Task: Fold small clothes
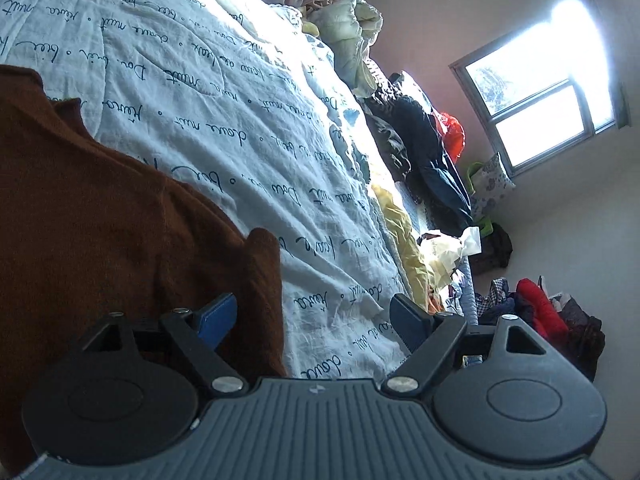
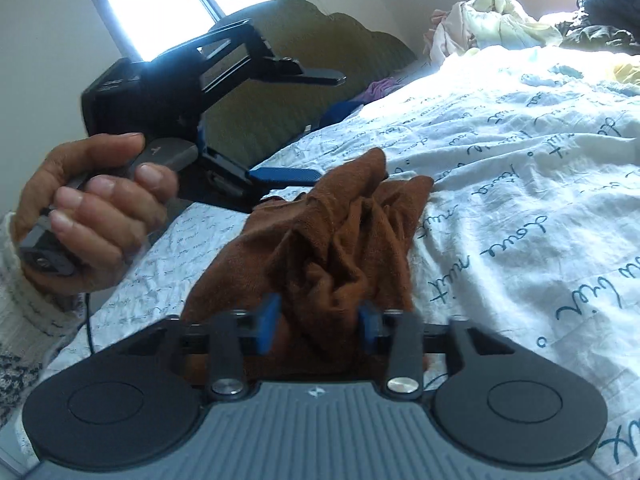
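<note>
Right gripper nearest the lens, clamped on a bunched fold of brown garment. Cloth runs lengthwise straight ahead of the fingers, far tip toward the headboard, on the script-printed bedspread. Left gripper spread wide, nothing between; garment under its left finger only. Right view alone: hand on left gripper's handle. Left view alone: clothes pile, window.

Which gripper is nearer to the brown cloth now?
Right. The right gripper pinches a fold of the brown cloth; the left gripper stands open just beside its edge.
</note>
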`<state>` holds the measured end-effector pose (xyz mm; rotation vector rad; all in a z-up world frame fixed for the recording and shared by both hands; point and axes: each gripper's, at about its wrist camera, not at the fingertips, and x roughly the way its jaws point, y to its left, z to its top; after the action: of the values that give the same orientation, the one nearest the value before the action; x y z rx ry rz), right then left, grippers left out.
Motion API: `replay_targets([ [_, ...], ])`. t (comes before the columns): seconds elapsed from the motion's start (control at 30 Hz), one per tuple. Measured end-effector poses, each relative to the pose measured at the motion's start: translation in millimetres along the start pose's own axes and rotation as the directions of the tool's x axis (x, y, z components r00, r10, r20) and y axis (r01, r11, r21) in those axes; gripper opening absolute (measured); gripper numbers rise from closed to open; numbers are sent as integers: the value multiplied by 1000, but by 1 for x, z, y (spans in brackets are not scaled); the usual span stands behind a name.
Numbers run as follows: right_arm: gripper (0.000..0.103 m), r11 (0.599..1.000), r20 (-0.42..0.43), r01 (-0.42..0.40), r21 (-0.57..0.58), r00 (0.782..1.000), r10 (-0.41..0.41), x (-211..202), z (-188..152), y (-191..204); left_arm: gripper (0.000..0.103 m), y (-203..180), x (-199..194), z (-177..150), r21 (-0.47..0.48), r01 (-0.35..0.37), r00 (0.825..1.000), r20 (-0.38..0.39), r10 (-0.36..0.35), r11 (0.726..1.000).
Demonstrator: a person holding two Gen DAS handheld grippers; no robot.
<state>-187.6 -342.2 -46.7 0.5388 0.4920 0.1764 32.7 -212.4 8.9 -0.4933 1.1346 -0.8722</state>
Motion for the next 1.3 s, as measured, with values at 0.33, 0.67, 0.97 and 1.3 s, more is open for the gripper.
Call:
replay_targets([
  [0.33, 16, 997, -89, 74, 21, 993, -71, -5, -4, -6, 82, 15, 50, -14, -77, 31, 999, -25, -33, 997],
  [0.67, 33, 987, 6, -33, -160, 999, 34, -15, 52, -10, 100, 40, -87, -41, -31, -76, 974, 212, 81, 997],
  [0.97, 15, 988, -152, -20, -155, 988, -4, 63, 72, -40, 100, 38, -63, -110, 227, -311, 944, 186, 272, 923],
  [1.3, 94, 1000, -145, -17, 23, 989, 20, 43, 97, -74, 103, 84, -114, -59, -18, -323, 914, 252, 317, 946],
])
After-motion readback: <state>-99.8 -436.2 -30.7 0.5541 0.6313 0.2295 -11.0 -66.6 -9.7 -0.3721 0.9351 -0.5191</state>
